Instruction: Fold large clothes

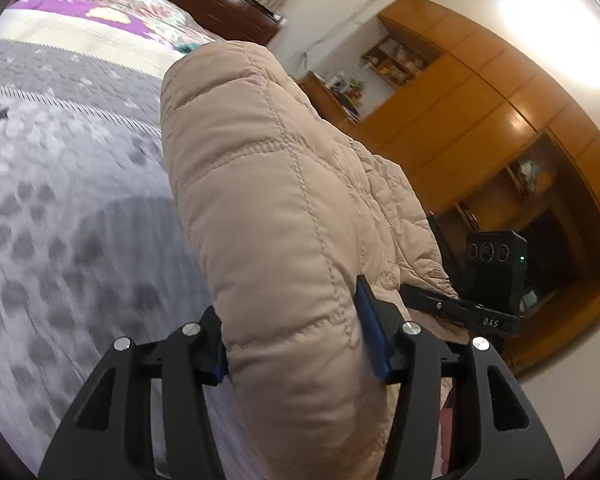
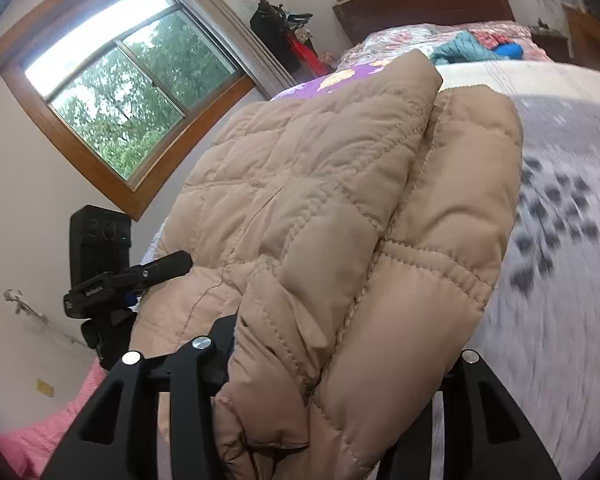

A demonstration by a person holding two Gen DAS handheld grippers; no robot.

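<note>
Left wrist: both tongs (image 1: 296,332) (image 2: 340,364) clamp puffy quilted beige coat (image 1: 268,184) (image 2: 340,208).

L gripper (image 1: 296,344) + R gripper (image 2: 332,364) both clamped.

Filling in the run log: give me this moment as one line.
step: folding | left gripper: shut on jacket | right gripper: shut on jacket | jacket: lifted over bed | view: motion blur

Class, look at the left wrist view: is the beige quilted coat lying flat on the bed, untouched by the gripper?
No: the left gripper is clamped on a thick fold of the beige quilted coat, held up above the grey patterned bedspread.
</note>
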